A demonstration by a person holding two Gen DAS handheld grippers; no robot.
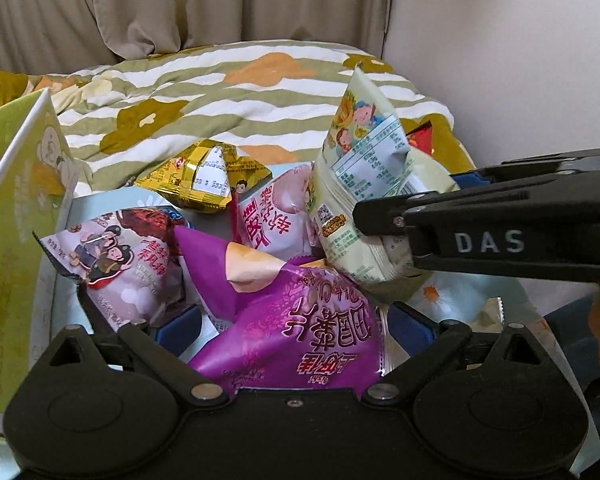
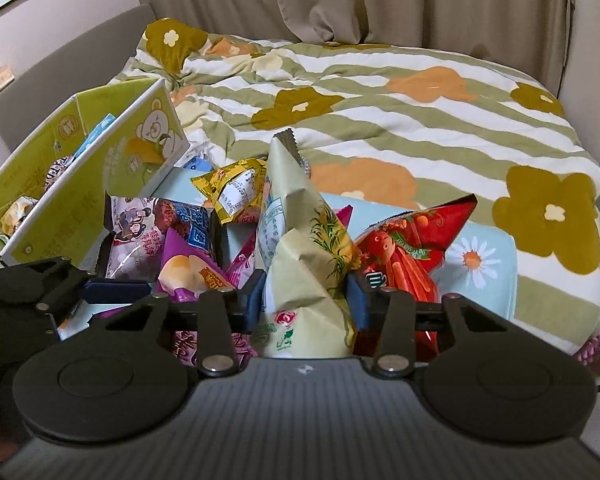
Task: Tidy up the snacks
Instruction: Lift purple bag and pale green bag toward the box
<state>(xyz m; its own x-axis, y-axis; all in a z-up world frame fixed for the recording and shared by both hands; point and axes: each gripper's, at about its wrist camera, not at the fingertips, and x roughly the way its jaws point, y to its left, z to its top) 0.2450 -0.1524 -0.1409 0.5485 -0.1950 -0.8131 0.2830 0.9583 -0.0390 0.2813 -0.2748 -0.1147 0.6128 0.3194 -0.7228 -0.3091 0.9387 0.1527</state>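
Observation:
A heap of snack packets lies on a light-blue daisy-print surface [image 2: 484, 256] on the bed. My right gripper [image 2: 306, 300] is shut on a pale cream packet [image 2: 300, 240], which stands upright between its blue pads. In the left wrist view that gripper [image 1: 410, 200] comes in from the right, holding the same packet [image 1: 360, 168]. My left gripper [image 1: 296, 326] is open just above the heap, and a purple packet [image 1: 300, 312] lies between its wide-spread fingers. Beside it are a pink-white packet [image 1: 120, 264] and a gold packet [image 1: 204, 178].
A green carton with a bear print [image 2: 80, 152] stands open at the left and holds some packets. A red packet [image 2: 408, 248] lies right of the cream one. The striped flower quilt [image 2: 380, 100] covers the bed behind, with curtains and walls beyond.

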